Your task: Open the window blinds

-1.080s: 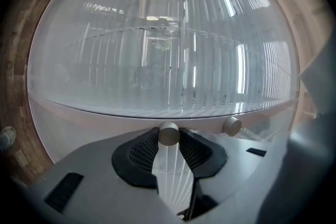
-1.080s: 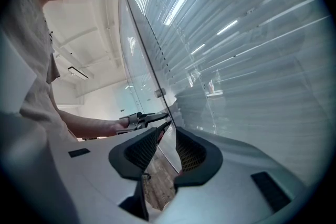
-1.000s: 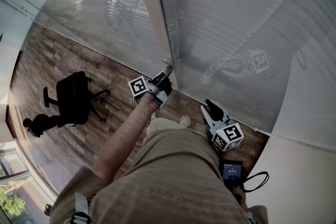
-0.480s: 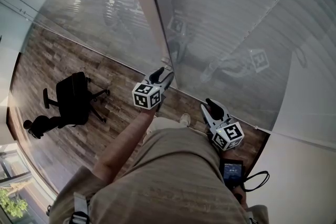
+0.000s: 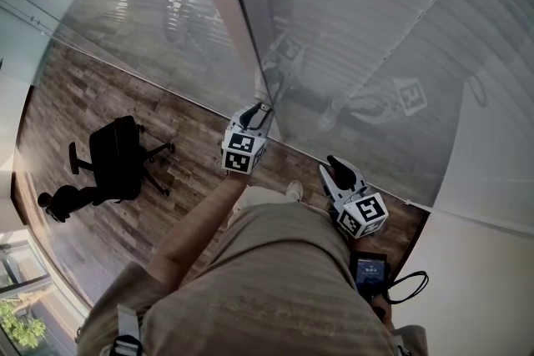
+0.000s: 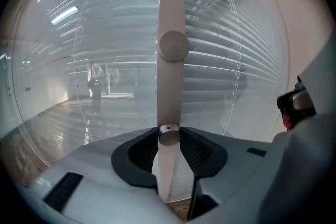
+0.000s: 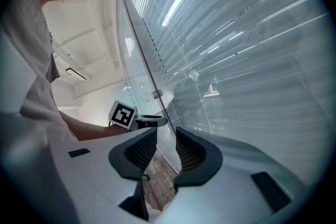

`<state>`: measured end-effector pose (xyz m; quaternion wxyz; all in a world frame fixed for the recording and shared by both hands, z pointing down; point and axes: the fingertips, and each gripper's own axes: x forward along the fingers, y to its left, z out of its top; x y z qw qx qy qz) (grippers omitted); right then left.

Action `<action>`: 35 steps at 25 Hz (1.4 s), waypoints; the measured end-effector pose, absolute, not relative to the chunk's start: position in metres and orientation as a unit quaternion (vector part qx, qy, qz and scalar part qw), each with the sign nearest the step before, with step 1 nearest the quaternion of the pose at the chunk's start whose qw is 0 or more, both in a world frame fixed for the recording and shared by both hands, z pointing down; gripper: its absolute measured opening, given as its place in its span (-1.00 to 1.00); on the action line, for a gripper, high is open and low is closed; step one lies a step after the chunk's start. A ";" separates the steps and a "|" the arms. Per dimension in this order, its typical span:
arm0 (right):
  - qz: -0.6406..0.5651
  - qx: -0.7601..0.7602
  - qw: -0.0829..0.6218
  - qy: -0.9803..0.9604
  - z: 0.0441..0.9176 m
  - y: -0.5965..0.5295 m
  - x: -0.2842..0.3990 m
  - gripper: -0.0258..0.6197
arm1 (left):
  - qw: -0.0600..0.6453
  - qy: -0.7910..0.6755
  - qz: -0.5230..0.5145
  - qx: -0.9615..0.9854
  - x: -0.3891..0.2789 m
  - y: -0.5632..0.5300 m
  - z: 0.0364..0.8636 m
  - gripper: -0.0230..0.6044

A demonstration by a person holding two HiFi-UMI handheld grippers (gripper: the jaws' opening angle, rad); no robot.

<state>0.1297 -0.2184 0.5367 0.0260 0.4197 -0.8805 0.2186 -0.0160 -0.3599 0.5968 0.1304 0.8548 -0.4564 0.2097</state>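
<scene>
The window blinds (image 5: 375, 29) hang lowered behind the glass wall, with their horizontal slats spanning the panes on both sides of a pale vertical mullion (image 6: 172, 2). Two round metal knobs sit on the mullion: an upper knob (image 6: 173, 45) and a lower knob (image 6: 169, 135). The left gripper (image 5: 260, 112) is raised to the mullion, with its marker cube (image 5: 242, 154) facing the head camera. In the left gripper view the fingers (image 6: 137, 150) are closing, the lower knob stands between them, and the black pads lie against its two sides. The upper knob is well clear of the fingers, higher on the mullion. The right gripper (image 7: 165, 136) is held lower and to the right, close to the person's hip, and points toward the glass. Its fingers stand apart with nothing between them; only the base of the glass and a strip of wood floor (image 5: 192, 137) show through the gap. A black office chair (image 5: 117, 154) stands on the floor well to the left. A small dark device with a lit screen (image 5: 368, 273) hangs at the person's right side.
</scene>
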 end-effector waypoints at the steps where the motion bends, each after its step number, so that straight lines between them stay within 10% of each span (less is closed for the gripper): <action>1: 0.219 0.420 0.025 -0.880 0.537 -0.218 0.131 -0.55 | 0.132 -0.457 0.208 0.855 -0.016 -0.360 0.597 -0.47; 35: 0.227 0.420 0.024 -0.878 0.539 -0.217 0.129 -0.55 | 0.339 -0.426 0.063 0.836 -0.021 -0.361 0.599 -0.50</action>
